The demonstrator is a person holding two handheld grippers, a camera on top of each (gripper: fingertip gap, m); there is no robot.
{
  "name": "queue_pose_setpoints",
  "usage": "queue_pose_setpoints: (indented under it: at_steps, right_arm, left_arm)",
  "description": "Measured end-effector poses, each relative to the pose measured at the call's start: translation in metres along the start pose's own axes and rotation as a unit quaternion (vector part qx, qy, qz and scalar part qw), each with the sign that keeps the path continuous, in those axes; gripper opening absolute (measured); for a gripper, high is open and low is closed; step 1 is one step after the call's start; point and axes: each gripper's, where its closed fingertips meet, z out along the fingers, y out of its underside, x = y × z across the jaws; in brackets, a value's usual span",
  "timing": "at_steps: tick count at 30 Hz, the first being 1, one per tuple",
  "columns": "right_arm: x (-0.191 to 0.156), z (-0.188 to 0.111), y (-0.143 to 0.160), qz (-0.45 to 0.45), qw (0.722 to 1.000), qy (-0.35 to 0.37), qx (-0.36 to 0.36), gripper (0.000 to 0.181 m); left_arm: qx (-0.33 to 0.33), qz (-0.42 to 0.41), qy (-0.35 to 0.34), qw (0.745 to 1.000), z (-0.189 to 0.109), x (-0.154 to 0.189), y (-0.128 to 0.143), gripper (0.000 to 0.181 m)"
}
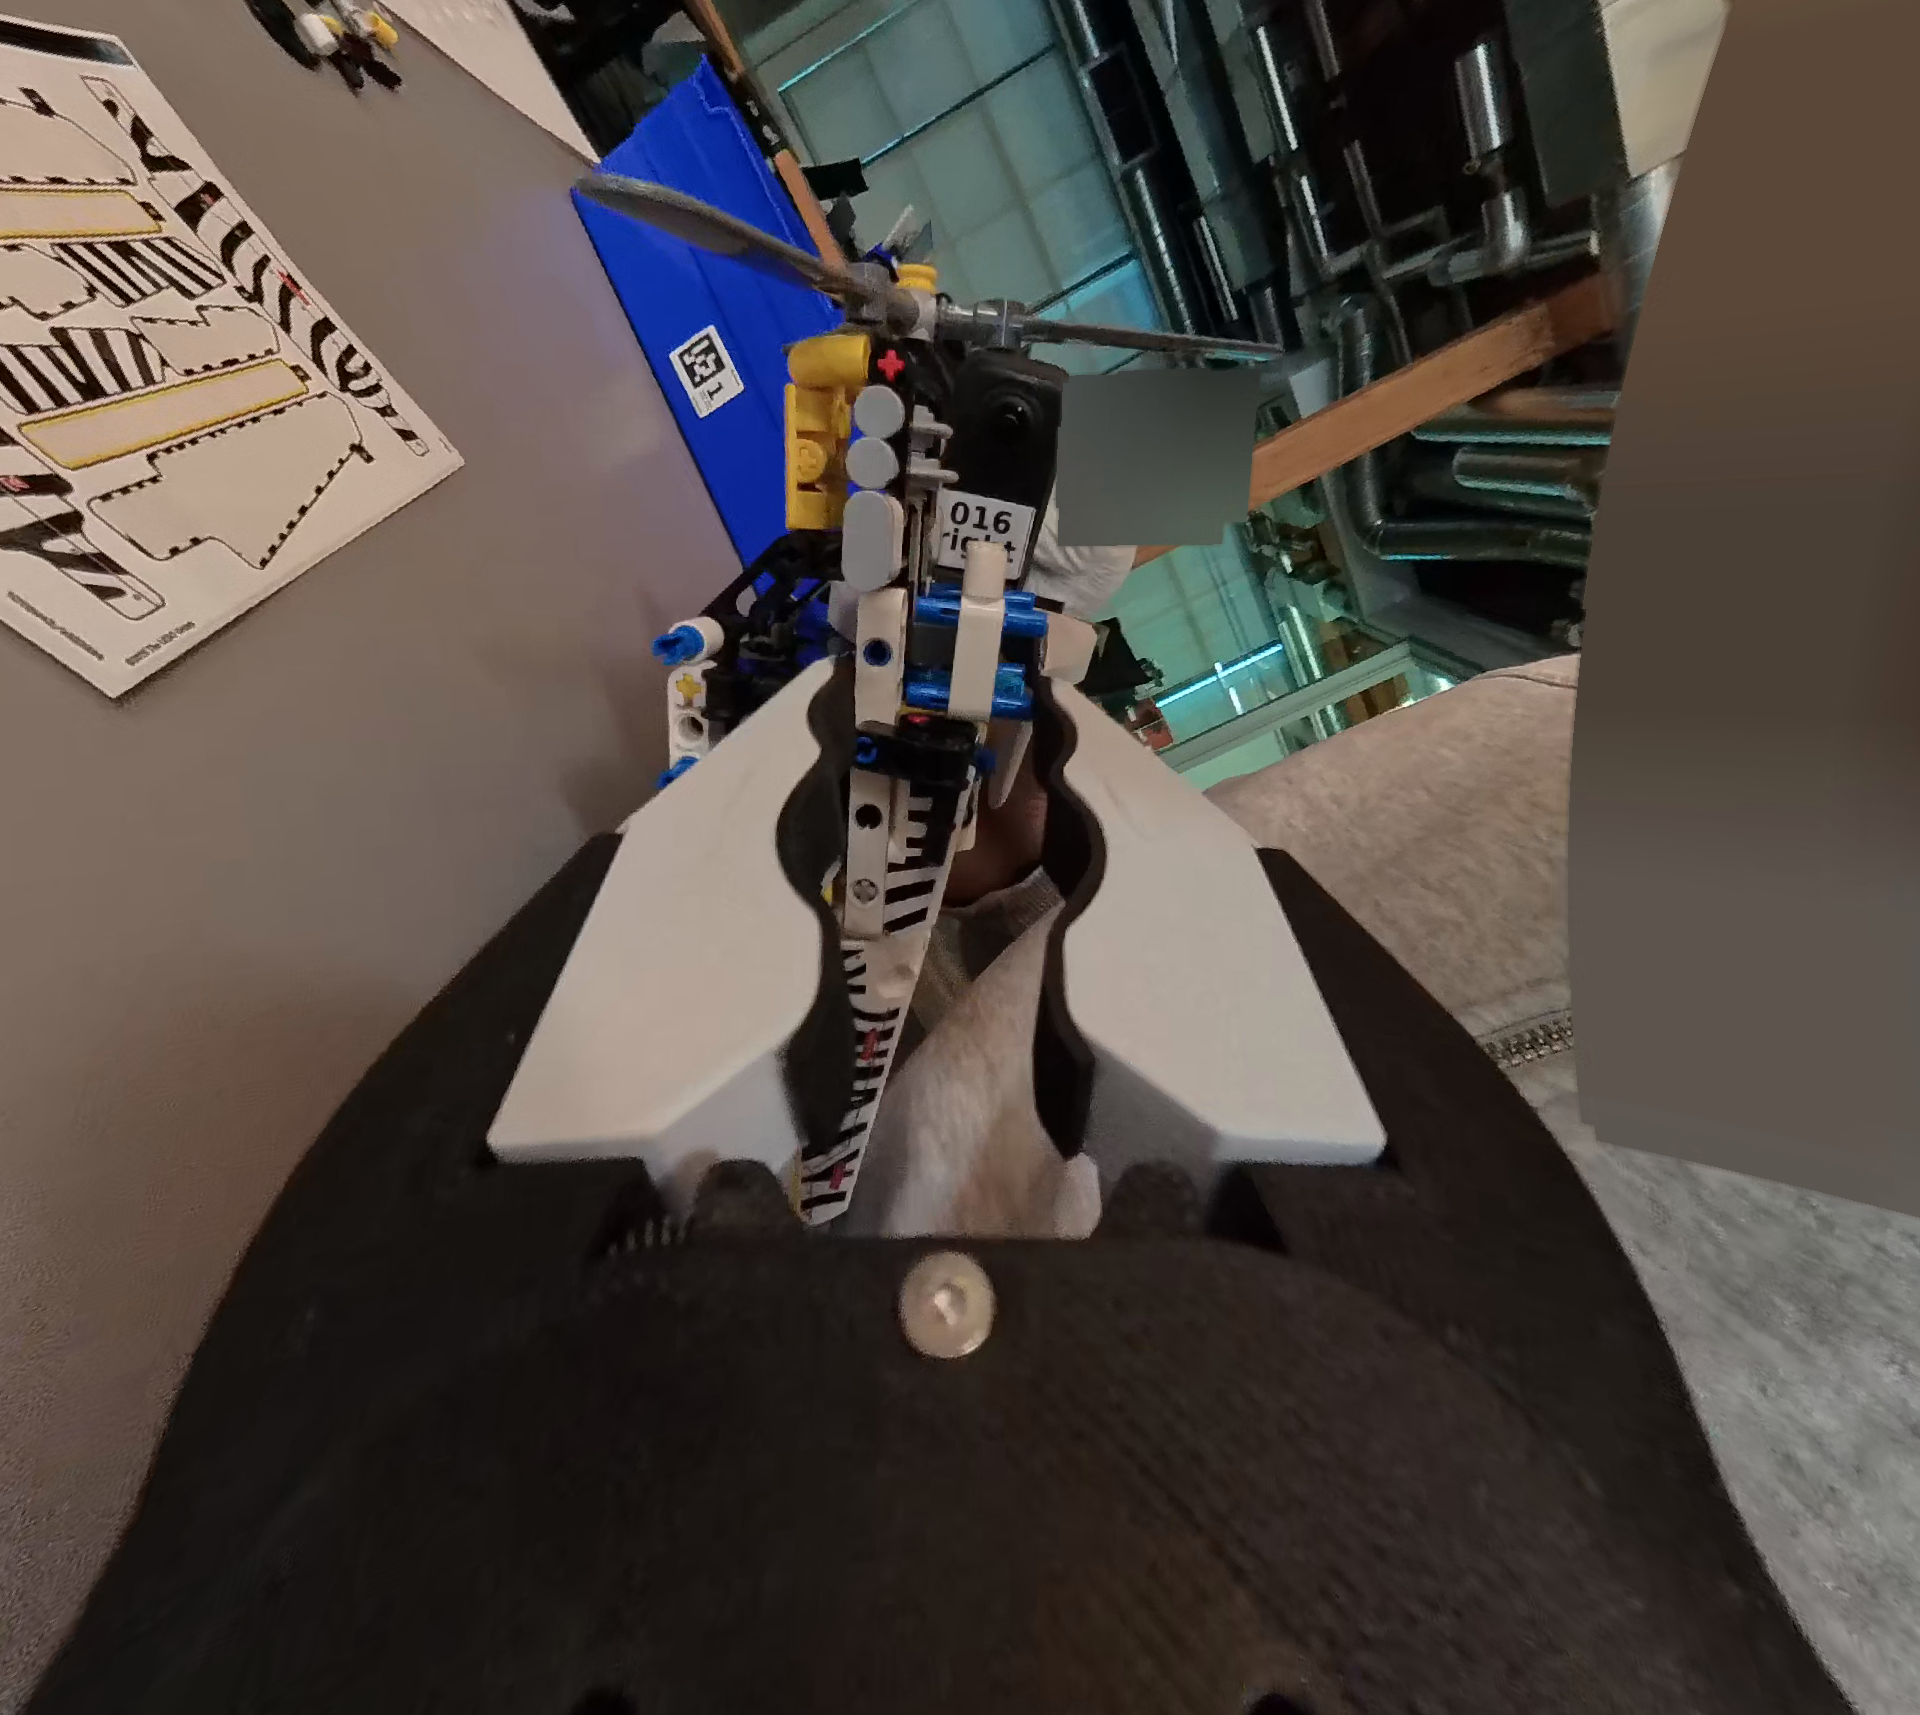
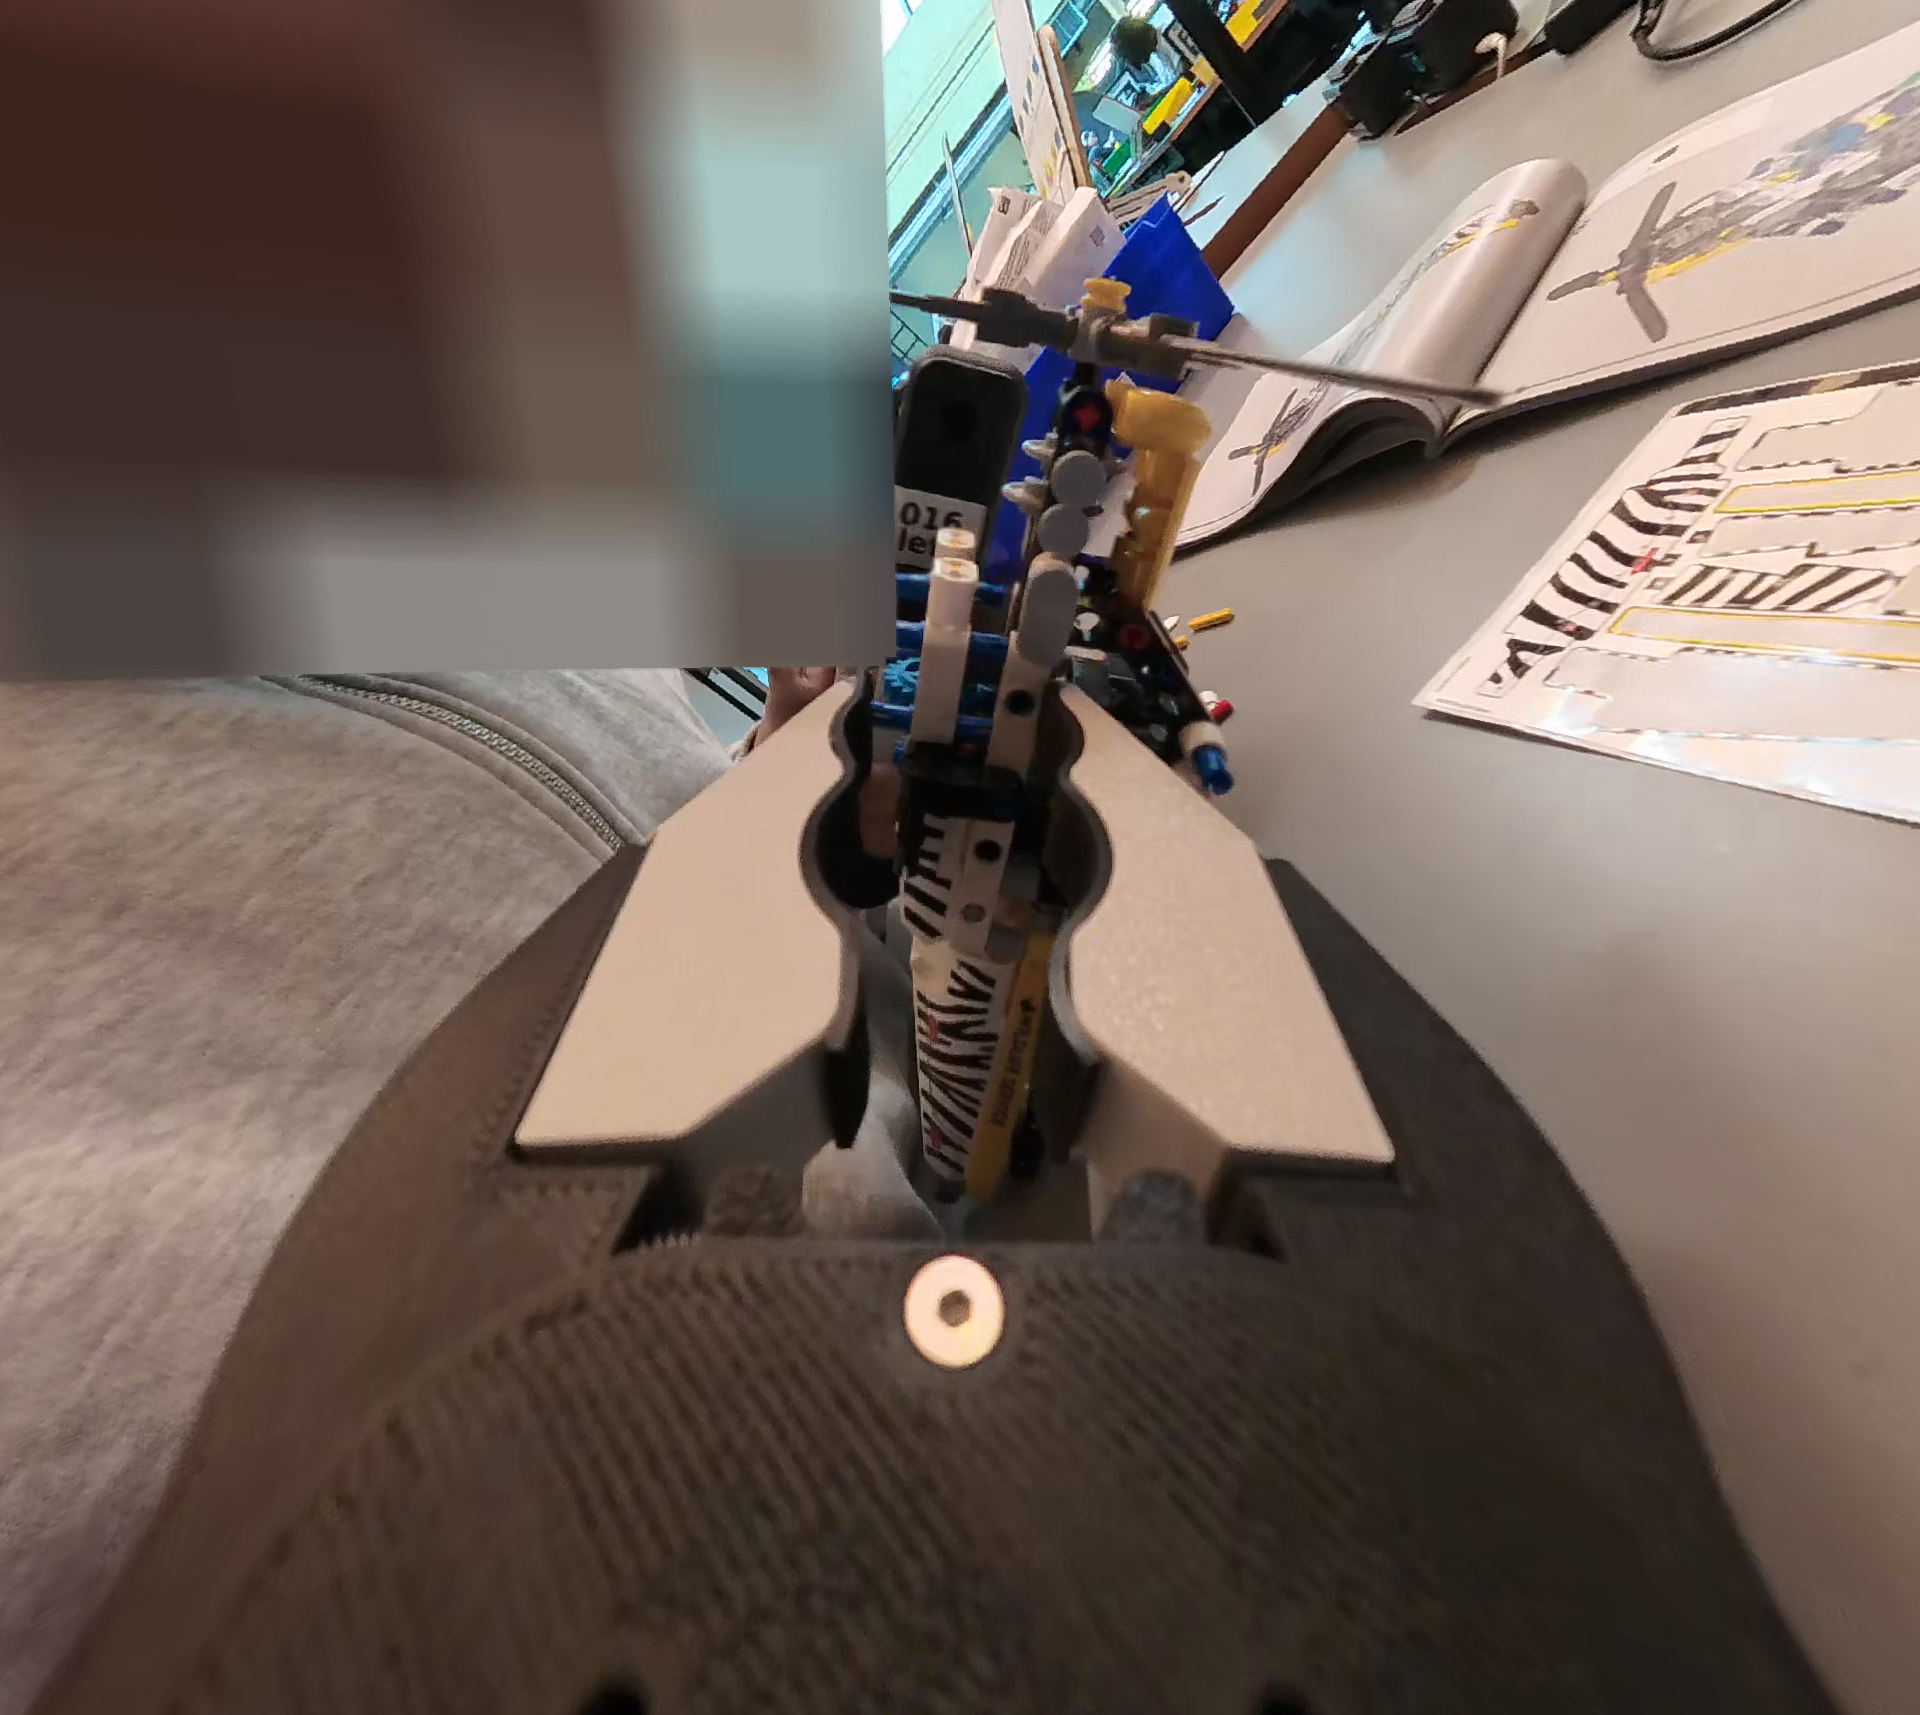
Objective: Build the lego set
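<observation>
I'm clamping the lego helicopter (image 1: 894,730) in both grippers, left gripper (image 1: 925,730) and right gripper (image 2: 961,730) facing each other, zebra-striped body running lengthwise between my fingers, rotor (image 1: 914,304) at the far end.

A blue bin (image 1: 696,294) stands at the far edge of the grey bench (image 2: 1507,938). Black cables (image 2: 1704,3) and dark equipment (image 2: 1444,24) lie farther back. Metal pipes (image 1: 1475,231) run behind.
</observation>
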Motion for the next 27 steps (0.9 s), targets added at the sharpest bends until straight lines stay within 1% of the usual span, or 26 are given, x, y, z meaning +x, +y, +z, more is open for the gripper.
queue_pose_setpoints:
  at_steps: [2,5,9,10,12,15,22,25,27]
  right_arm:
    - [-0.0008,0.0004,-0.0003,-0.004,1.000,-0.001,-0.002,0.029]
    - [-0.0019,0.0005,-0.0006,-0.005,1.000,-0.004,-0.005,0.029]
    - [-0.0028,0.0037,0.0010,-0.009,1.000,-0.006,-0.013,0.029]
    - [-0.0030,0.0048,0.0016,-0.012,1.000,-0.005,-0.016,0.029]
    - [-0.0040,0.0064,0.0020,-0.017,1.000,-0.004,-0.021,0.029]
    - [-0.0038,0.0060,0.0020,-0.020,1.000,-0.002,-0.023,0.029]
    - [-0.0042,0.0075,0.0031,-0.041,0.999,0.009,-0.032,0.030]
    - [-0.0041,0.0089,0.0067,-0.060,0.997,0.021,-0.050,0.030]
    - [-0.0056,0.0091,0.0058,-0.053,0.998,0.014,-0.044,0.030]
  left_arm:
    - [0.010,-0.003,0.008,1.000,-0.0015,0.0012,-0.0033,0.034]
    - [0.023,0.013,0.000,1.000,-0.0041,0.0011,-0.0088,0.046]
    - [0.019,0.025,-0.001,1.000,-0.0013,0.0027,-0.0083,0.046]
    - [0.018,0.021,0.002,1.000,-0.0003,0.0030,-0.0080,0.045]
    - [0.022,0.016,0.010,1.000,-0.0004,0.0044,-0.0097,0.033]
    - [0.020,0.006,0.013,1.000,-0.0004,0.0047,-0.0092,0.030]
    - [0.021,0.009,0.014,1.000,-0.0019,0.0044,-0.0092,0.029]
    - [0.020,0.023,0.005,1.000,-0.0029,0.0039,-0.0095,0.029]
    - [0.021,0.036,0.001,0.999,-0.0029,0.0053,-0.0099,0.028]
